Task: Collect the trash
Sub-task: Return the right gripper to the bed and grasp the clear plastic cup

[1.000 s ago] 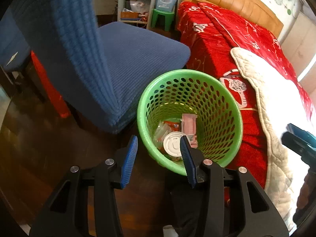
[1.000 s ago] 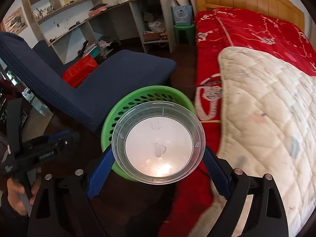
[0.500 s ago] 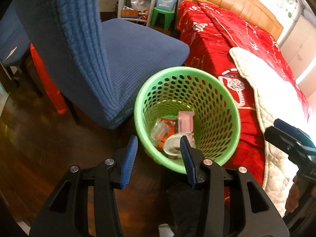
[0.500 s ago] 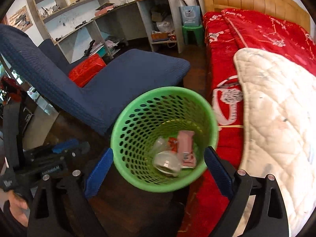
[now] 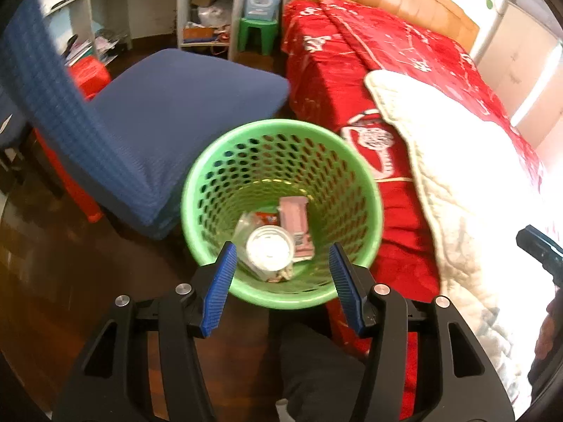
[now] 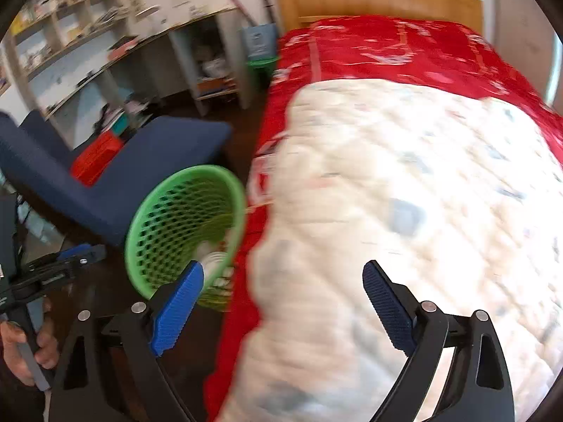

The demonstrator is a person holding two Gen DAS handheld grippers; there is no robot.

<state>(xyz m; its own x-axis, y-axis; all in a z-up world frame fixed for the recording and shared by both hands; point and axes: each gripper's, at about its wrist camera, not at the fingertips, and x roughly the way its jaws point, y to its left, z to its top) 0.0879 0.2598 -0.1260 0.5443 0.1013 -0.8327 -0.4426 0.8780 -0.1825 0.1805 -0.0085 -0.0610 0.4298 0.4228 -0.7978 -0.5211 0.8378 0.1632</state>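
Observation:
A green perforated trash basket (image 5: 355, 176) stands on the dark floor between a blue chair and the bed; it also shows in the right wrist view (image 6: 158, 218). Inside lie a clear plastic cup (image 5: 270, 247), a pink wrapper (image 5: 295, 218) and other small wrappers. My left gripper (image 5: 281, 274) is open and empty, just above the basket's near rim. My right gripper (image 6: 281, 292) is open and empty, pointing over the white quilt (image 6: 404, 211), with the basket to its left. The right gripper's tip shows at the left wrist view's right edge (image 5: 538, 246).
A blue fabric chair (image 5: 169, 105) stands left of the basket. The bed with a red cover (image 5: 369, 56) and white quilt (image 5: 457, 176) fills the right. Shelves and a small green stool (image 5: 255, 31) stand at the back. A red crate (image 6: 98, 156) sits behind the chair.
The right gripper let the clear cup drop into the basket, then swung right over the quilt. The left gripper moved over the basket and opened wider.

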